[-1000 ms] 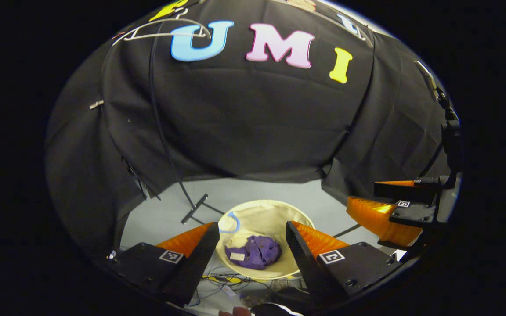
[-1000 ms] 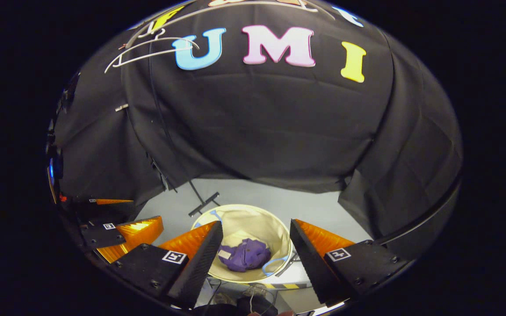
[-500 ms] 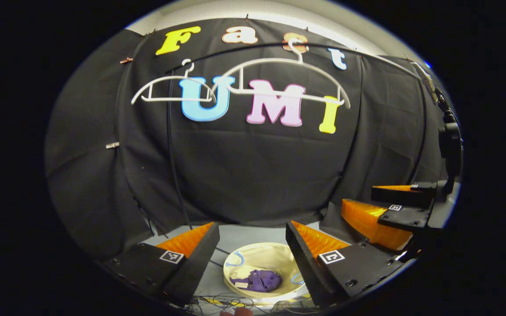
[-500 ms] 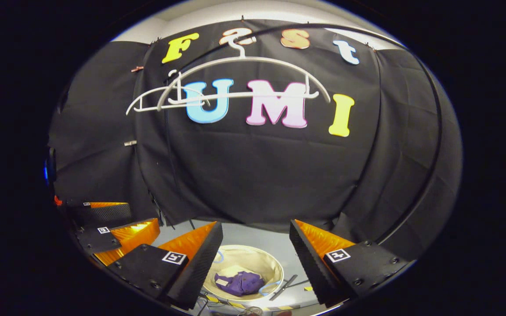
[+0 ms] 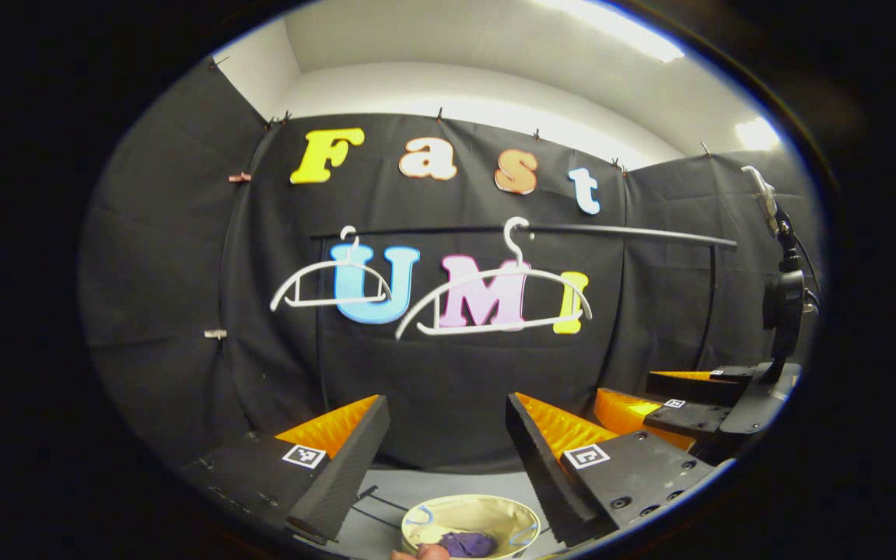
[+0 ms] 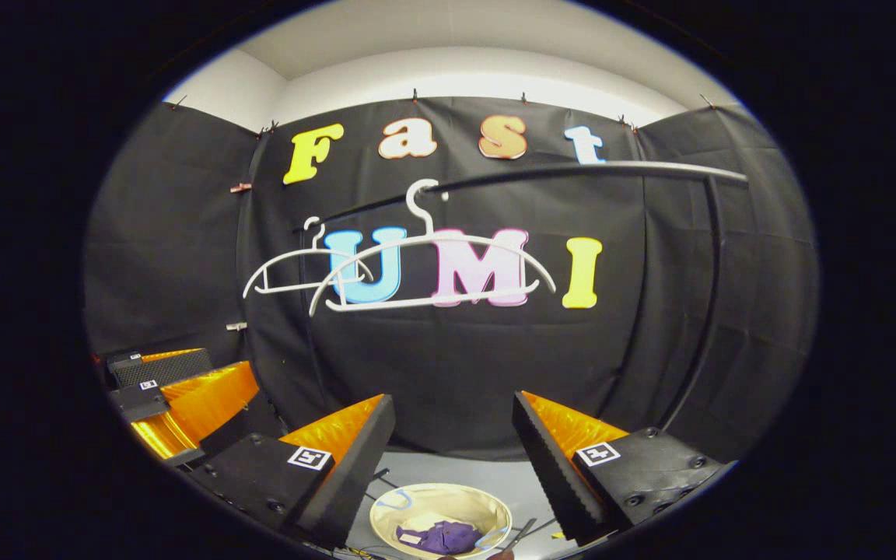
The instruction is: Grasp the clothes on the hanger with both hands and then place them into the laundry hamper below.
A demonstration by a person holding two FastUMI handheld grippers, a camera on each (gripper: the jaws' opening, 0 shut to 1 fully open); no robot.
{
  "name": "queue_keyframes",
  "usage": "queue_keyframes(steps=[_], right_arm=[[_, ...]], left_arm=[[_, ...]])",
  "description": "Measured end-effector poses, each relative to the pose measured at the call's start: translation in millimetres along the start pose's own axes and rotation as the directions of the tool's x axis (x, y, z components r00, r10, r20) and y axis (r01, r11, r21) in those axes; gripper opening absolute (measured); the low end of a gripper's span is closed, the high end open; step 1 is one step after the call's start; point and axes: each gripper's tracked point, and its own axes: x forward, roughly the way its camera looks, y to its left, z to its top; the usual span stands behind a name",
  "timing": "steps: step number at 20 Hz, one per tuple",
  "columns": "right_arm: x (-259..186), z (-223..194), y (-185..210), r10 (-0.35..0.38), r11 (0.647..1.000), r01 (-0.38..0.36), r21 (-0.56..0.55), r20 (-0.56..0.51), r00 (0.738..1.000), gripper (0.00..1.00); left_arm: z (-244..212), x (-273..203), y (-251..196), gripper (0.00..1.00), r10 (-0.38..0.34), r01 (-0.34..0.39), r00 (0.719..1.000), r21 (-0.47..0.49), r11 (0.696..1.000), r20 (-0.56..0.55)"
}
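Both claws, left [image 5: 446, 451] and right [image 6: 454, 451], spread apart and empty, raised toward two bare white hangers [image 5: 495, 299] on the rail [image 5: 619, 231], purple clothes [image 6: 440, 537] lying in the laundry hamper [image 6: 487, 509] below

hangers [image 5: 495, 299]: smooth white plastic | rail [image 5: 619, 232]: dark metal | hamper [image 6: 487, 509]: matt cream cloth | garment [image 6: 448, 537]: soft purple cloth
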Motion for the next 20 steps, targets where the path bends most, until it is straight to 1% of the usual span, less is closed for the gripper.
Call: queue_keyframes(steps=[1,2,3,4,7,8,9,10,11,12,13,14,17,18,20], right_arm=[[-4.2,12.1,1.9,-0.002,1.000,0.002,-0.003,0.025,1.000,0.98],[-9.3,20.7,3.7,-0.002,1.000,0.003,-0.009,0.043,0.999,0.94],[-13.4,30.1,5.2,-0.003,1.000,0.004,-0.016,0.060,0.998,0.98],[-19.0,39.5,5.2,-0.007,1.000,0.008,-0.018,0.080,0.997,1.00],[-29.8,63.0,7.8,-0.009,1.000,0.011,-0.013,0.129,0.992,0.98],[-31.8,67.3,8.9,-0.010,1.000,0.012,-0.014,0.138,0.990,0.93],[-34.7,71.6,8.6,-0.010,1.000,0.012,-0.012,0.145,0.989,0.98],[-37.6,75.6,7.9,-0.013,1.000,0.014,-0.006,0.153,0.988,0.98],[-39.1,79.8,8.5,-0.012,1.000,0.012,0.002,0.159,0.987,0.98],[-40.5,82.1,9.8,-0.010,1.000,0.009,0.007,0.162,0.987,0.98],[-41.8,83.1,9.7,-0.011,1.000,0.009,0.008,0.161,0.987,0.98],[-41.9,83.3,10.7,-0.007,1.000,0.006,0.004,0.160,0.987,0.98],[-42.1,86.2,12.8,-0.003,1.000,0.003,-0.003,0.165,0.986,0.98],[-42.2,86.5,14.2,-0.001,1.000,0.001,-0.001,0.165,0.986,0.98],[-42.7,88.5,14.1,-0.001,1.000,0.001,-0.001,0.170,0.985,0.98]], left_arm=[[7.6,-3.4,1.6,0.95,0.006,-0.006,1.000,0.003,1.000,0.016],[14.7,-6.4,2.2,0.98,0.008,-0.008,1.000,0.004,1.000,0.027],[20.1,-11.0,2.1,0.95,0.010,-0.010,0.999,0.005,1.000,0.041],[25.8,-15.0,2.6,0.98,0.012,-0.012,0.999,0.006,1.000,0.052],[44.3,-25.2,8.0,0.92,0.020,-0.020,0.997,0.007,1.000,0.073],[49.2,-27.3,8.9,0.95,0.015,-0.015,0.997,0.002,1.000,0.075],[53.3,-30.7,7.8,0.95,0.016,-0.015,0.997,-0.003,1.000,0.081],[58.0,-33.8,8.0,0.95,0.015,-0.014,0.996,-0.006,1.000,0.088],[60.8,-36.6,6.7,0.92,0.014,-0.013,0.995,-0.008,1.000,0.094],[63.9,-39.7,7.2,0.95,0.016,-0.015,0.995,-0.008,1.000,0.097],[65.6,-40.9,7.7,0.95,0.021,-0.020,0.994,-0.005,1.000,0.104],[69.5,-42.2,10.1,0.92,0.032,-0.033,0.993,0.006,0.999,0.114],[70.3,-44.0,8.1,0.92,0.033,-0.037,0.993,0.036,0.999,0.117],[71.1,-43.5,6.4,0.95,0.029,-0.033,0.993,0.034,0.999,0.113],[73.2,-44.6,5.6,0.95,0.028,-0.031,0.993,0.026,0.999,0.113]])
